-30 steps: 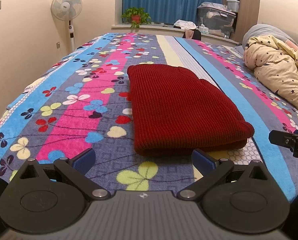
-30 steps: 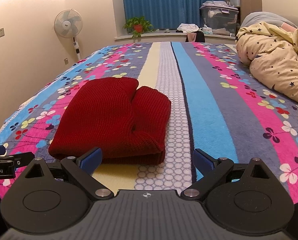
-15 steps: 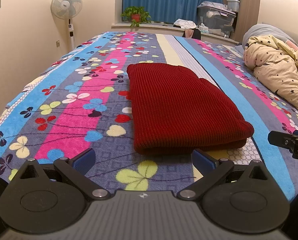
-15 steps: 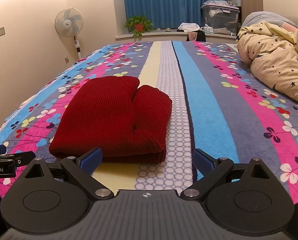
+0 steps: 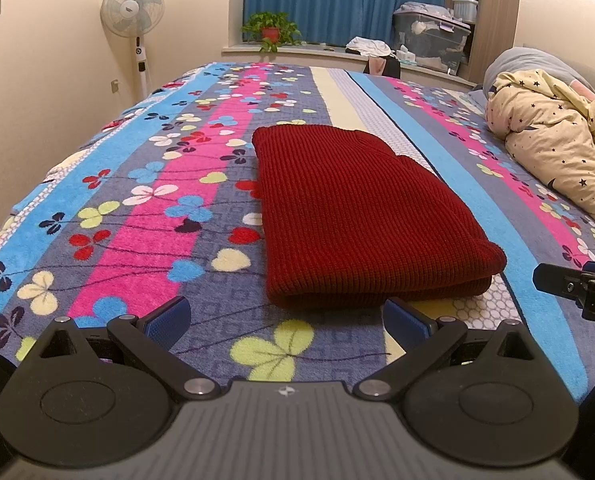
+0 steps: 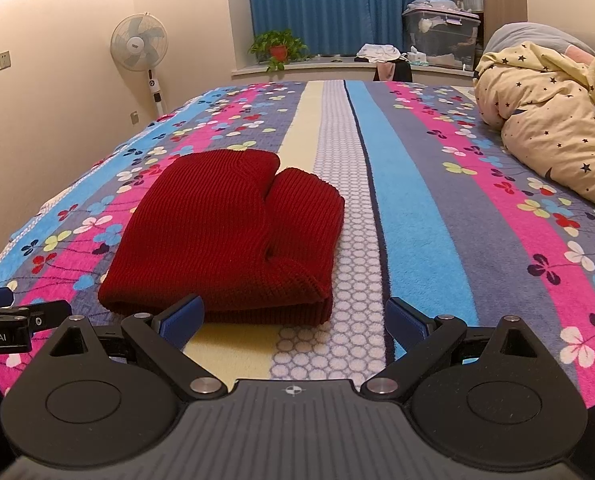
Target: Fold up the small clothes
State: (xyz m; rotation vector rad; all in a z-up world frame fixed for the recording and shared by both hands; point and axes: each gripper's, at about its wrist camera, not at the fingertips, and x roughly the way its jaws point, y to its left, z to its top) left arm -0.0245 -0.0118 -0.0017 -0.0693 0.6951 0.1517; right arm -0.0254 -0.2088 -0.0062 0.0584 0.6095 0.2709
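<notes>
blue fingers (image 5: 165, 322) wide apart, empty

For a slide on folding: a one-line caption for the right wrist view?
Open right gripper faces a folded red knit garment on a floral striped bedspread.

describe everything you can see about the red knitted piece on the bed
The red knit garment is dark red with a ribbed, thick woollen look. It lies folded into a compact, roughly rectangular bundle in stacked layers, with a rounded fold along its near edge. From the right wrist view a split on top shows two parts folded side by side. It rests flat on the striped flowered bedspread. Nothing else touches it: both grippers sit short of it, jaws open and empty.
</notes>
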